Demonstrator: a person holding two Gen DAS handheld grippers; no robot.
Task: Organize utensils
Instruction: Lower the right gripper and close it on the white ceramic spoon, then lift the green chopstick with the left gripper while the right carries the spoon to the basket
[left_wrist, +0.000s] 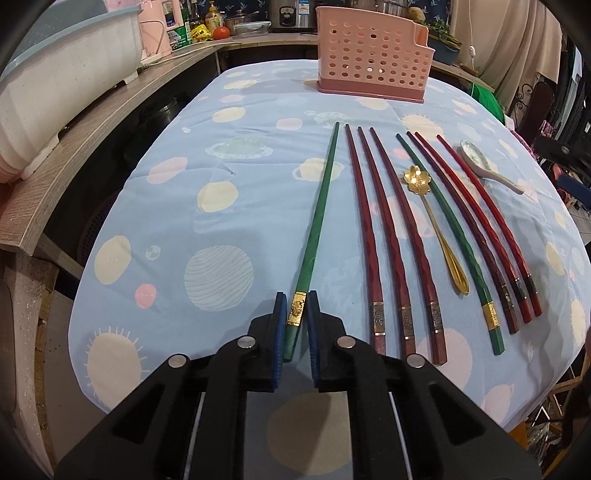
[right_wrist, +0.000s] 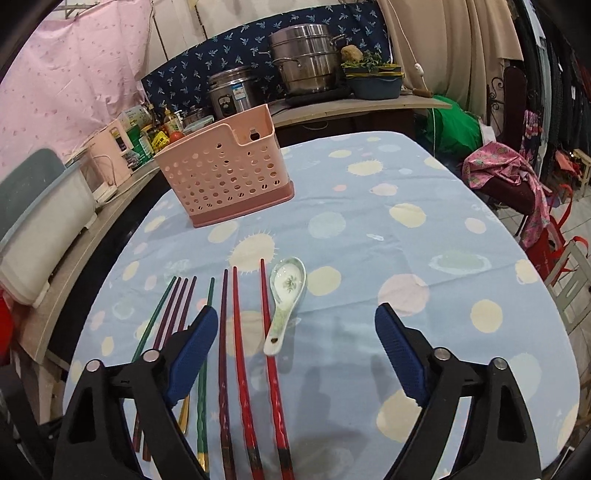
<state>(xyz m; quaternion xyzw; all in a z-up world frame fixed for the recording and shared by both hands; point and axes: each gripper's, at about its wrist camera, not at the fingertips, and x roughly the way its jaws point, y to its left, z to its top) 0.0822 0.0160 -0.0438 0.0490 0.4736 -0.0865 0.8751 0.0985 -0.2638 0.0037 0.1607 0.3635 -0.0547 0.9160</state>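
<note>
Left fingers (left_wrist: 297, 308) pinching the green chopstick (left_wrist: 318, 229) near its gold band, flat on the tabletop (left_wrist: 166, 229). Right fingers (right_wrist: 295, 325) wide apart, holding nothing, white spoon (right_wrist: 286, 295) between them, pink basket (right_wrist: 227, 173) far ahead.

The left gripper (left_wrist: 296, 301) has one chopstick (left_wrist: 318, 229) between its fingers, and seven more chopsticks (left_wrist: 391, 236) and a metal spoon (left_wrist: 432, 218) lie in a row on the tablecloth (left_wrist: 177, 206) to the right of them. A ceramic spoon (right_wrist: 286, 299) lies on the cloth between the spread fingers of the right gripper (right_wrist: 295, 325), nearer the left one. The utensil basket (right_wrist: 229, 177) stands far ahead of both.
</note>
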